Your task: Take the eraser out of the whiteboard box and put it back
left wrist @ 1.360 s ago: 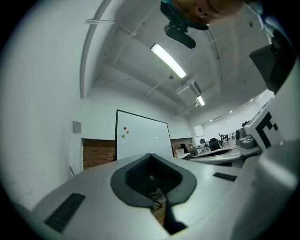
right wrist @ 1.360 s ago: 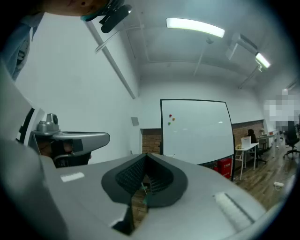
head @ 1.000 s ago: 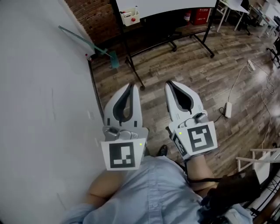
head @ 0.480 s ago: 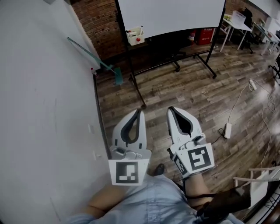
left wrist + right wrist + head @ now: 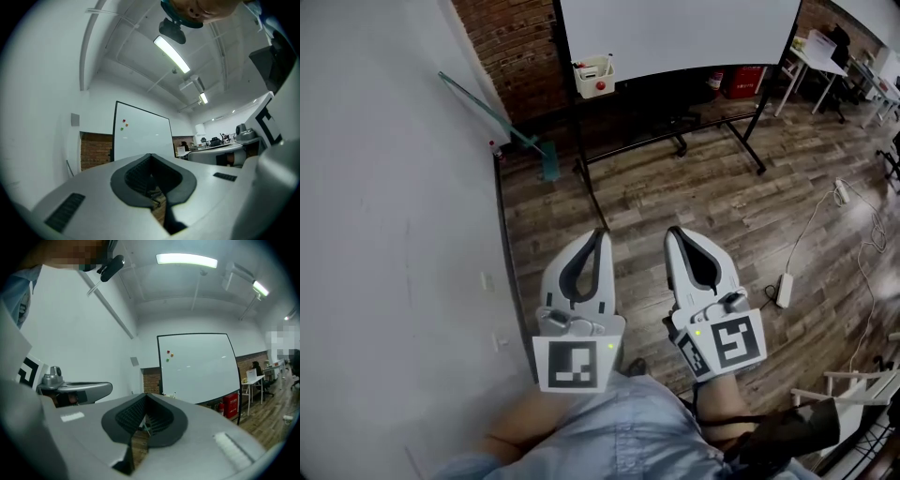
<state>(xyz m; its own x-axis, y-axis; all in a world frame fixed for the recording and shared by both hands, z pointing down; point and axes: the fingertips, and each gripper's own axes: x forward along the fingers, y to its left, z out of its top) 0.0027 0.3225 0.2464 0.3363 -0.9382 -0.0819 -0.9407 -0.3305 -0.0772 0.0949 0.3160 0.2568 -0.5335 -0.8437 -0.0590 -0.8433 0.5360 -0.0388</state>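
A white box (image 5: 593, 73) hangs on the left post of the rolling whiteboard (image 5: 675, 33), far ahead across the wooden floor. Something red (image 5: 600, 86) shows in the box; I cannot tell whether it is the eraser. My left gripper (image 5: 599, 234) and right gripper (image 5: 674, 232) are held side by side near my body, pointing toward the board and well short of it. Both are shut with nothing between the jaws. The whiteboard (image 5: 140, 133) stands beyond the shut left gripper (image 5: 151, 155) in its own view. It also appears as the whiteboard (image 5: 199, 366) past the right gripper (image 5: 146, 394).
A white wall (image 5: 384, 234) runs along the left, with a green-handled broom (image 5: 502, 114) leaning on it. A power strip (image 5: 785, 291) and its cable lie on the floor at right. Red extinguishers (image 5: 748, 79) stand under the board; desks (image 5: 825, 52) sit at the far right.
The view has swung so the whiteboard and its box sit lower and fuller in the frame. Both grippers now show lower in the picture, still side by side and shut.
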